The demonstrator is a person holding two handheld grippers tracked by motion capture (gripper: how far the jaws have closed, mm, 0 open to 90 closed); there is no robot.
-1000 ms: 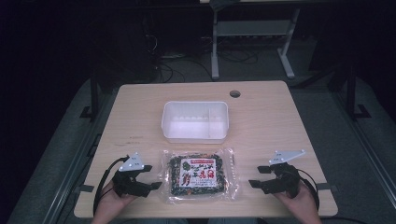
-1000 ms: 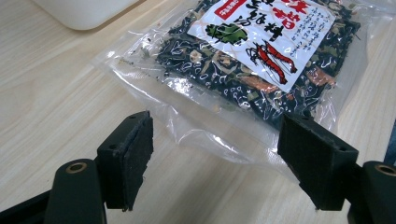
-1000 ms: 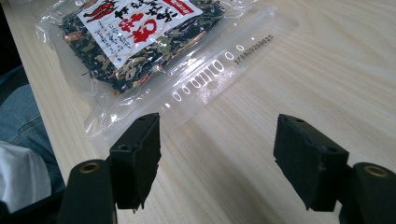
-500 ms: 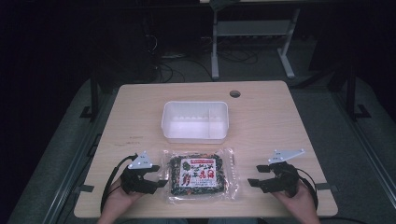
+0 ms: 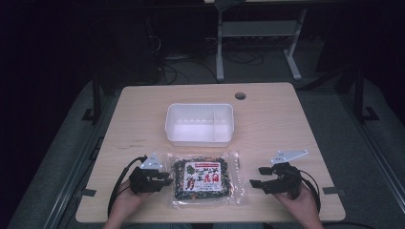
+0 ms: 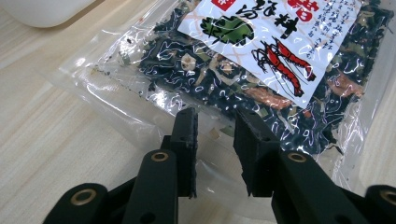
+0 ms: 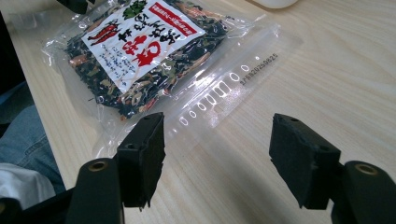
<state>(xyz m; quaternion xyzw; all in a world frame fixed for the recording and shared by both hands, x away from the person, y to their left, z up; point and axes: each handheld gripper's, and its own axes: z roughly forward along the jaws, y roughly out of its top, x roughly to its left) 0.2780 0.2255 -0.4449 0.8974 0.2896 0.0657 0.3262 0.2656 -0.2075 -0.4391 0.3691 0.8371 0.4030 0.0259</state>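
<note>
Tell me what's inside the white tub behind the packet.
The white tub looks empty: bare white floor and a thin divider wall. The floor just behind its near wall is hidden.

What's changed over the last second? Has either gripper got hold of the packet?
The left gripper moved right to the packet's left edge; its half-open jaws now straddle the clear edge film but have not closed. The right gripper stayed open beside the packet. Packet and tub have not moved.
</note>
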